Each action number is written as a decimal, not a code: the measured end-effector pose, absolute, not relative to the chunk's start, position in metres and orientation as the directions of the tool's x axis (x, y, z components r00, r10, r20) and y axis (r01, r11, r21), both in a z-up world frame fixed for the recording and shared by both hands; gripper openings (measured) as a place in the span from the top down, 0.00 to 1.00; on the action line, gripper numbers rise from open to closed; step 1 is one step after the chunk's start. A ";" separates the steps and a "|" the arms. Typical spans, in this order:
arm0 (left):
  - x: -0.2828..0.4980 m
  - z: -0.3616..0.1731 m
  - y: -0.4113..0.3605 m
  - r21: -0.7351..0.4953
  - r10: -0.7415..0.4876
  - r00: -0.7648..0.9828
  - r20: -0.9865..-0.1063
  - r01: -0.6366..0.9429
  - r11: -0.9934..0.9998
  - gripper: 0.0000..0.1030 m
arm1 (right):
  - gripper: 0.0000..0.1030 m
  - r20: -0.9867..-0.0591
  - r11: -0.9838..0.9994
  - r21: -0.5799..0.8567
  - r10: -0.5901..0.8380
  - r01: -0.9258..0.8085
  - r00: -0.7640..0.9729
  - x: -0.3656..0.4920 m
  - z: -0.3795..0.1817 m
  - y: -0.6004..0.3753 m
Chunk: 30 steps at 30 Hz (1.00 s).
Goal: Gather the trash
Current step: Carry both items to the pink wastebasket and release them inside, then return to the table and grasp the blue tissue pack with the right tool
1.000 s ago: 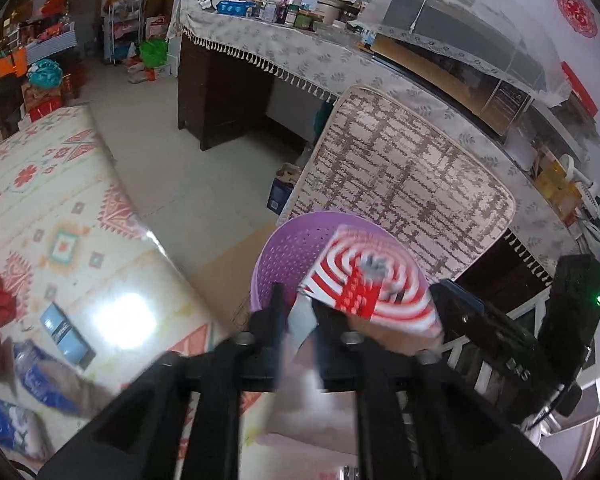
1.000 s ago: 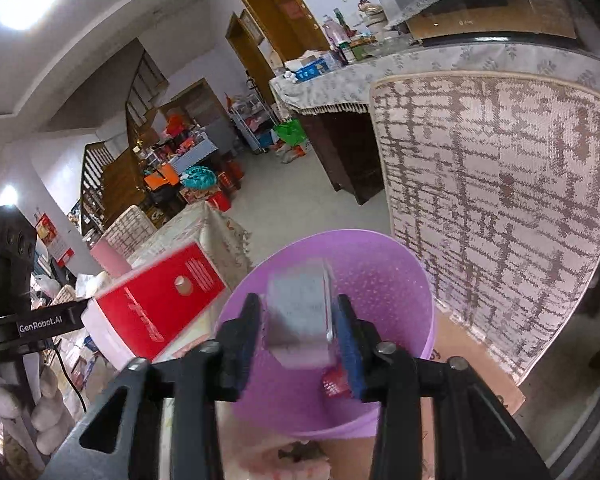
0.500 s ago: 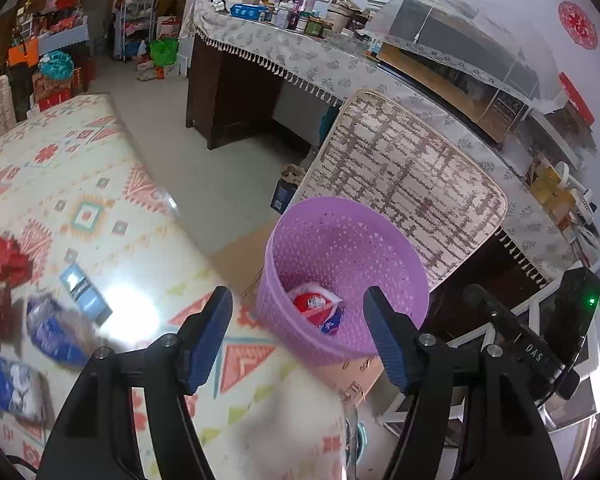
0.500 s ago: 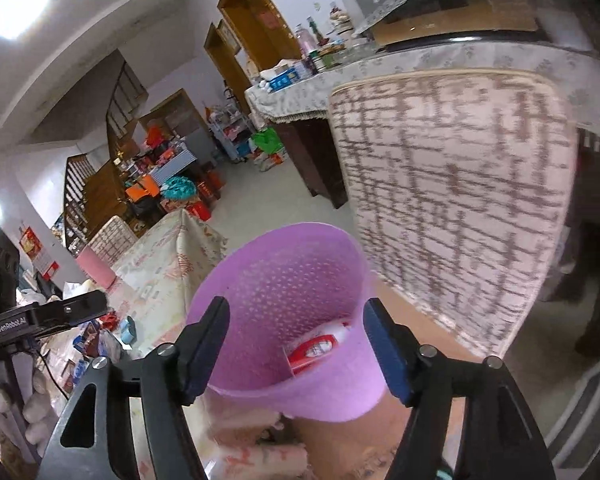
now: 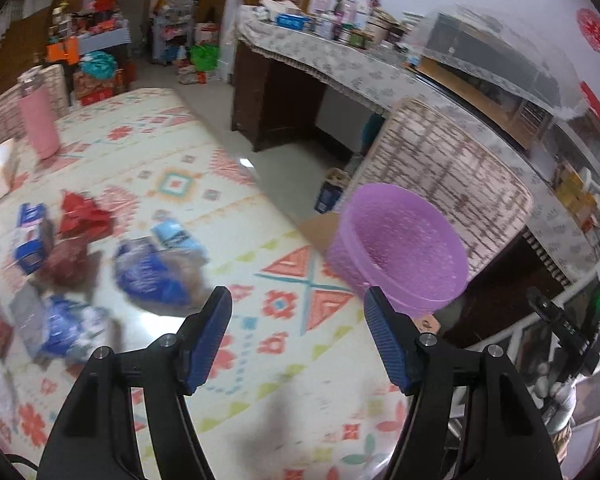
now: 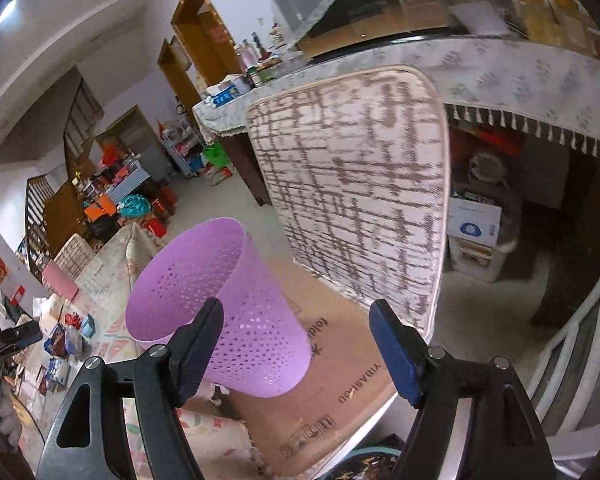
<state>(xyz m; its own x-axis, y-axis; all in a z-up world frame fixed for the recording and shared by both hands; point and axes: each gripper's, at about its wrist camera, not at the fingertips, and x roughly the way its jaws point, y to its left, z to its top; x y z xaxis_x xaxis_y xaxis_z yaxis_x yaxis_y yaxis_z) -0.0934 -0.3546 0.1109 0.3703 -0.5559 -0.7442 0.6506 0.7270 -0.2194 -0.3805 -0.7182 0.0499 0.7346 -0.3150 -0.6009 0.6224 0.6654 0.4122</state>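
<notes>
Your left gripper [image 5: 298,334] stands spread with nothing between its blue pads [image 5: 210,336] — it hangs over the patterned table [image 5: 284,300]. Ahead of it and to its right, just off the table's edge, stands the purple basket [image 5: 400,248], upright; from this side you cannot see what lies inside. To the gripper's left the trash is scattered on the table: a blue bag [image 5: 156,272] closest to the left finger, a light blue packet [image 5: 178,236] just beyond it, a red wrapper [image 5: 84,216] farther out, a small blue box [image 5: 30,236] beside that, and another blue-and-white bag [image 5: 66,330] low on the left; all of it is blurred. A pink bottle [image 5: 38,122] stands upright far off at the table's far left. Your right gripper [image 6: 296,344] has its jaws opening, with nothing between them; the basket [image 6: 224,312] sits just ahead of its left finger, resting on a flat sheet of cardboard [image 6: 340,364] — behind it a chair back [image 6: 352,184] with a brown crosshatch weave rises straight ahead of the gripper.
</notes>
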 end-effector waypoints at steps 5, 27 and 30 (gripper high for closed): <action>-0.083 0.118 -0.313 -0.216 -0.515 0.443 -0.734 0.566 0.796 0.34 | 0.23 -0.590 0.682 0.418 -0.298 0.600 0.750 -0.378 0.050 -0.712; -0.039 0.069 -0.135 -0.212 -0.295 0.523 -0.800 0.214 0.954 0.17 | 0.11 -0.596 0.881 0.432 0.118 0.193 0.794 -0.247 0.047 -0.538; -0.026 0.061 -0.139 -0.207 -0.284 0.524 -0.803 0.202 0.957 0.17 | 0.11 -0.606 0.887 0.427 0.136 0.177 0.783 -0.240 0.046 -0.522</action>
